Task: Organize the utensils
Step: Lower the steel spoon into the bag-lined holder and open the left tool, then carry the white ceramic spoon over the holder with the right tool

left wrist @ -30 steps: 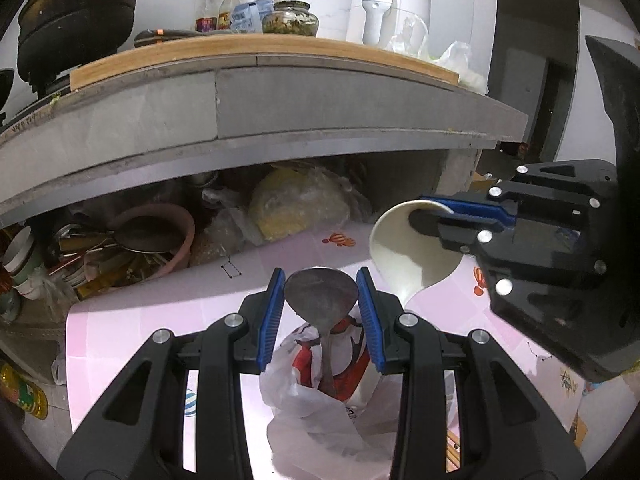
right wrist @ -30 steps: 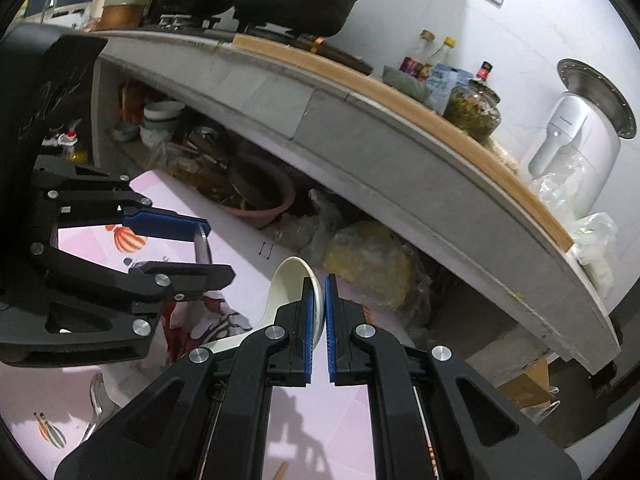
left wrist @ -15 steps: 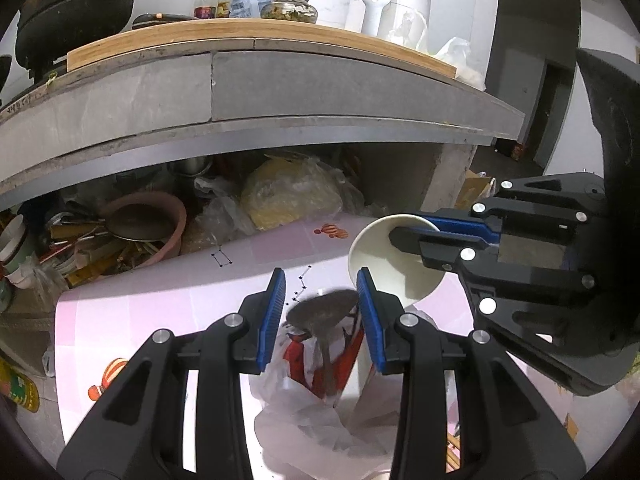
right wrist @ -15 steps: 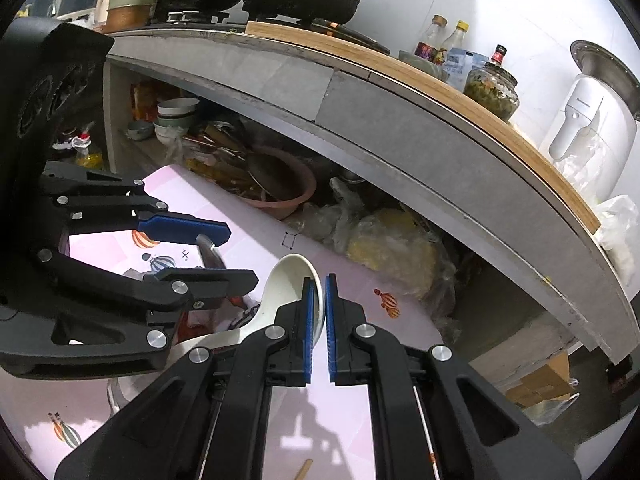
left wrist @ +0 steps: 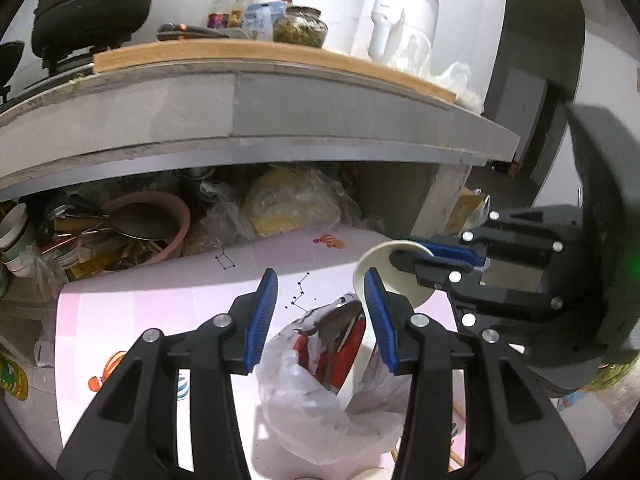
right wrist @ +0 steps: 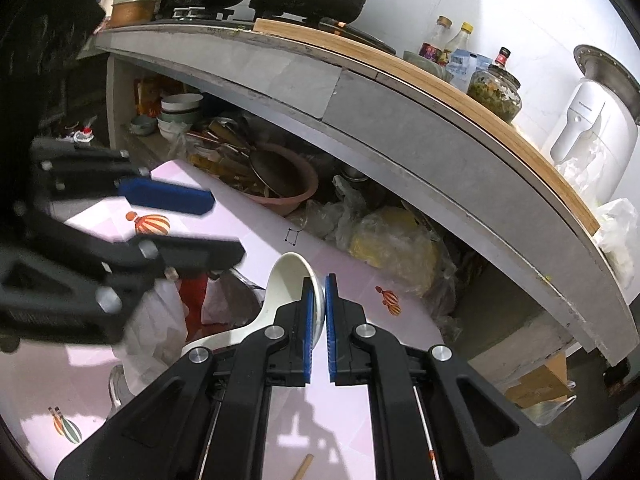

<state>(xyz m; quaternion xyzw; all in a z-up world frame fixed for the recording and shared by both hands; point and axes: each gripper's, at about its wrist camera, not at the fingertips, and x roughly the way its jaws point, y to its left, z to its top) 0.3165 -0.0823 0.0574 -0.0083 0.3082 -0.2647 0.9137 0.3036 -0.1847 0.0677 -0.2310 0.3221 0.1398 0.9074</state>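
Note:
My left gripper (left wrist: 320,312) hovers over a clear plastic bag (left wrist: 312,396) with red printing on the pink tablecloth. Its jaws are opening and no pad touches anything. A metal spoon (left wrist: 334,326) lies below them inside the bag's mouth. My right gripper (right wrist: 318,320) is shut on the rim of a white ladle (right wrist: 290,280), whose handle runs down into the bag (right wrist: 160,320). In the left wrist view the ladle's bowl (left wrist: 380,264) sits just right of my right fingertip, with the right gripper (left wrist: 420,258) clamped on it. The left gripper (right wrist: 200,226) shows blurred at the left of the right wrist view.
A grey stone counter (left wrist: 240,108) overhangs the back, with pots, bottles and a white appliance (left wrist: 396,24) on top. Under it sit a pink basin (left wrist: 160,224) with pans and a yellow bag (left wrist: 292,204). A wooden stick (right wrist: 306,464) lies near my right gripper.
The left jaws have widened and the metal spoon has slipped from between the pads down into the bag. The right gripper keeps its hold on the ladle.

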